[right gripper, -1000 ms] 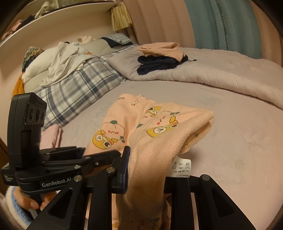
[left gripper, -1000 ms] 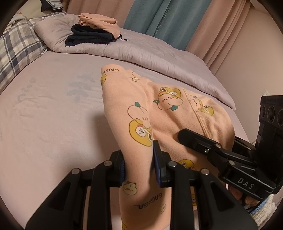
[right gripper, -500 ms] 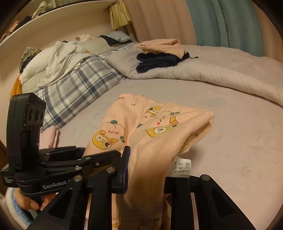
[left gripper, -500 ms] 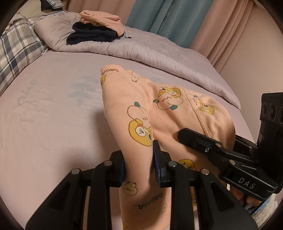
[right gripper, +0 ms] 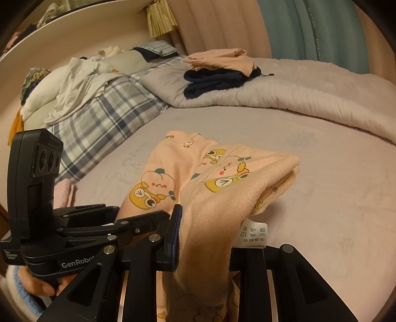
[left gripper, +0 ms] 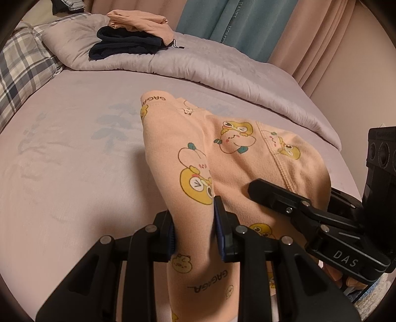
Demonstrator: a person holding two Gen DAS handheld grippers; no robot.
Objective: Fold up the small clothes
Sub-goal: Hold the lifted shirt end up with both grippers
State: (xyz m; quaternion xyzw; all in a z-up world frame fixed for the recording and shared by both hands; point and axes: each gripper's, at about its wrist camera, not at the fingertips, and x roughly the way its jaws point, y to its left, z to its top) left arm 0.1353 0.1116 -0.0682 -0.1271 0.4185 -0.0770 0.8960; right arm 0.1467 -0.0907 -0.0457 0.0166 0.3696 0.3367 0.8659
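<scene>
Left hand-held gripper (left gripper: 194, 231): jaws closed to a narrow gap, both blue pads pressed on a bunched fold of the peach cartoon-print garment (left gripper: 237, 151). Right hand-held gripper (right gripper: 205, 235): likewise narrowed, its left pad against the ribbed fabric; the right pad is hidden behind cloth and a white care label (right gripper: 252, 234), so contact there cannot be confirmed, though the cloth hangs taut from the jaws.

Garment: the near end is lifted by both grippers side by side; the far end rests on the lilac bed sheet (left gripper: 69, 153), roughly mid-bed.

Far edge of bed: a rolled grey duvet (left gripper: 222, 71) carrying a folded stack, a peach item (left gripper: 141, 22) lying on a navy item (left gripper: 123, 45). Head end: plaid pillow (right gripper: 99, 116) under loose white clothing (right gripper: 69, 86).
</scene>
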